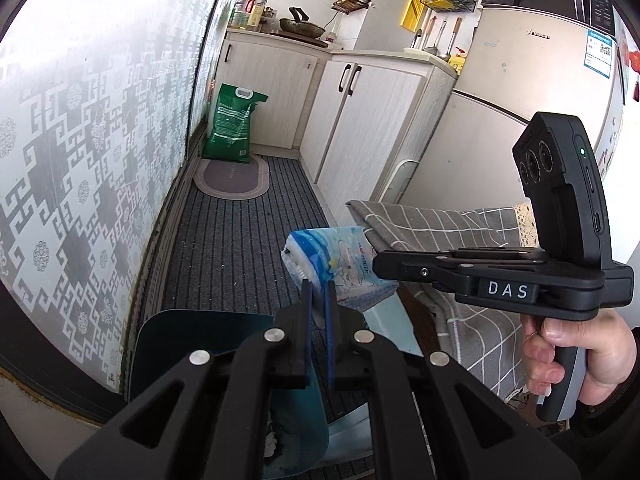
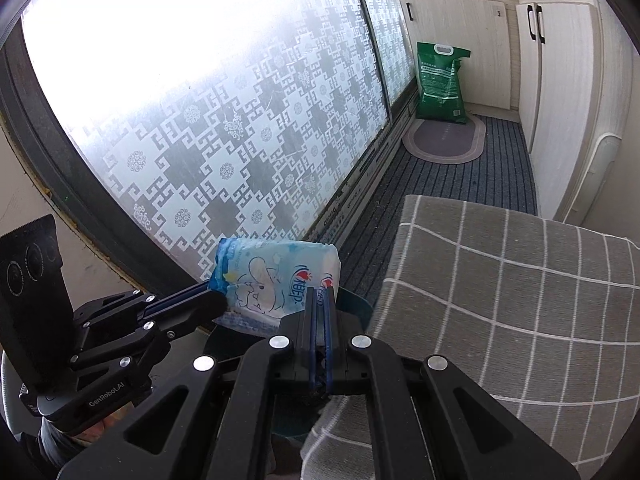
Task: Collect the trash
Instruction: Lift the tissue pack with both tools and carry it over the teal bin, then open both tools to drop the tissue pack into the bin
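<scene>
A blue and white tissue pack (image 1: 340,266) hangs in the air, pinched from two sides. My left gripper (image 1: 319,286) is shut on its near edge. My right gripper (image 2: 319,294) is shut on its other edge; the pack (image 2: 276,280) fills the middle of the right wrist view. The right gripper also shows in the left wrist view (image 1: 378,268), coming in from the right. The left gripper shows in the right wrist view (image 2: 218,294), coming in from the left. Below the pack stands a dark teal trash bin (image 1: 224,340) with its lid up; its rim (image 2: 354,300) shows under the pack.
A grey checked cloth (image 2: 500,288) covers a table or seat on the right. A patterned glass sliding door (image 2: 240,140) runs along the left. Striped floor mat (image 1: 240,240), an oval rug (image 1: 232,178), a green sack (image 1: 232,128), white cabinets (image 1: 360,120) and a fridge (image 1: 520,80) lie beyond.
</scene>
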`<action>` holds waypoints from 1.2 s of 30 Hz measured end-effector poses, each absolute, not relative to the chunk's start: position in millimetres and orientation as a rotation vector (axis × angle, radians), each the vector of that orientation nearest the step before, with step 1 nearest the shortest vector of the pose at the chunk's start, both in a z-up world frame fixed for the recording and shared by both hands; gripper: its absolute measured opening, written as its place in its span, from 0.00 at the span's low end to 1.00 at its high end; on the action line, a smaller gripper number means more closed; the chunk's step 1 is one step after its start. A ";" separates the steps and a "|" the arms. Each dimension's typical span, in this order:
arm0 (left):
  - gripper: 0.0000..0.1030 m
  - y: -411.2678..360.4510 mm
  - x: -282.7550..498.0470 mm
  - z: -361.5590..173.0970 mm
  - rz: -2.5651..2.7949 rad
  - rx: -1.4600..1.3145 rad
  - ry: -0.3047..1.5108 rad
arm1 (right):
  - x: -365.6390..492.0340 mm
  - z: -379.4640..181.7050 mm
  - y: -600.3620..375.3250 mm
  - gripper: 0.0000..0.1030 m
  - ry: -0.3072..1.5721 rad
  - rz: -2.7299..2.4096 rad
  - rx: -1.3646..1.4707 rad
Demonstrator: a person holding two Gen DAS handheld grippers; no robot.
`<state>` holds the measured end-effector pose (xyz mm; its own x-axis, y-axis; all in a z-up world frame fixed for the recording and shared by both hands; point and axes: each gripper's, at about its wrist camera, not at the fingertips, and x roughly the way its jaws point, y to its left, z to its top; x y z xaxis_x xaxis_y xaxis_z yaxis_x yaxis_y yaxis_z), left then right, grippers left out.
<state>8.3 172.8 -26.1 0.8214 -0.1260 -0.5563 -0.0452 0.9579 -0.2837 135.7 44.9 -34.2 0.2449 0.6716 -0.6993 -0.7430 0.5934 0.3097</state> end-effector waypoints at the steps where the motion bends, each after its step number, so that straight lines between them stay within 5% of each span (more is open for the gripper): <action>1: 0.06 177.0 7.5 -26.3 -0.036 -0.293 0.611 | 133.8 -35.9 49.3 0.02 0.910 0.972 -0.094; 27: 0.06 221.3 -8.5 -86.7 0.035 -0.344 0.863 | 103.1 -91.0 126.7 0.03 1.079 0.937 -0.339; 33: 0.05 227.0 -6.0 -106.5 0.041 -0.351 0.941 | 102.1 -88.8 128.7 0.09 1.070 0.933 -0.335; 36: 0.07 227.3 -2.7 -118.8 0.038 -0.357 0.991 | 102.5 -84.9 128.2 0.20 1.058 0.936 -0.320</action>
